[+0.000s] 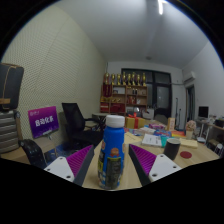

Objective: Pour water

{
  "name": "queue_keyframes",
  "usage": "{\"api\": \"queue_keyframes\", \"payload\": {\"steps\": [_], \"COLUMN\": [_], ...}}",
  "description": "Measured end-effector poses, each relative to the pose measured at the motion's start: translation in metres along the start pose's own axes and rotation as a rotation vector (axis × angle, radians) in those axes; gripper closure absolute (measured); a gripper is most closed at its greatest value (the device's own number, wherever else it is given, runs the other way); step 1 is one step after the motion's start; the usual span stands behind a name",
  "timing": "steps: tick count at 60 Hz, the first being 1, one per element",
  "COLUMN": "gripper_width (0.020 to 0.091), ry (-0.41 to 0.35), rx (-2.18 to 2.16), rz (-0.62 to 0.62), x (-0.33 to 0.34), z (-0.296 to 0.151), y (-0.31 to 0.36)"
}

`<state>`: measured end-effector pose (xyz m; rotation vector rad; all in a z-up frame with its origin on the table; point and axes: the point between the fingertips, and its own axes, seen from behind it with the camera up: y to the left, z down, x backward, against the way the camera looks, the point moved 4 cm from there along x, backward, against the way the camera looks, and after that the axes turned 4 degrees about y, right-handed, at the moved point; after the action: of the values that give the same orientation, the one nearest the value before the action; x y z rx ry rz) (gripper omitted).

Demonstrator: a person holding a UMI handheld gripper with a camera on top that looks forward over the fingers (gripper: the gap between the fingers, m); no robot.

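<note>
A plastic bottle with a blue cap and a blue and yellow printed label stands upright on the wooden table. It sits between the two fingers of my gripper, close in. The purple pads flank it with a narrow gap at each side, so the gripper is open and not pressing on it. A dark cup stands on the table to the right, just beyond the right finger.
Small boxes and colourful items lie on the table behind the cup. A black office chair and a purple sign are at the left. Shelves line the back wall.
</note>
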<state>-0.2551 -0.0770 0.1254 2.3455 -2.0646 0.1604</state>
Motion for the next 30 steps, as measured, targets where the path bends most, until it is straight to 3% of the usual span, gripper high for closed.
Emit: {"api": "queue_keyframes", "payload": {"steps": [9, 13, 18, 29, 30], "gripper_width": [0.0303, 0.061, 0.0618, 0.0626, 0.0675], "ry": [0.002, 0.018, -0.028, -0.027, -0.028], "rx": [-0.048, -0.068, -0.088, -0.037, -0.036], "rz": [0.027, 0.013, 0.04, 0.007, 0.001], "x": [-0.041, -0.054, -0.059, -0.067, -0.068], "z": [0.001, 0.006, 0.003, 0.005, 0.004], "y": [-0.003, -0.001, 0.001, -0.004, -0.004]}}
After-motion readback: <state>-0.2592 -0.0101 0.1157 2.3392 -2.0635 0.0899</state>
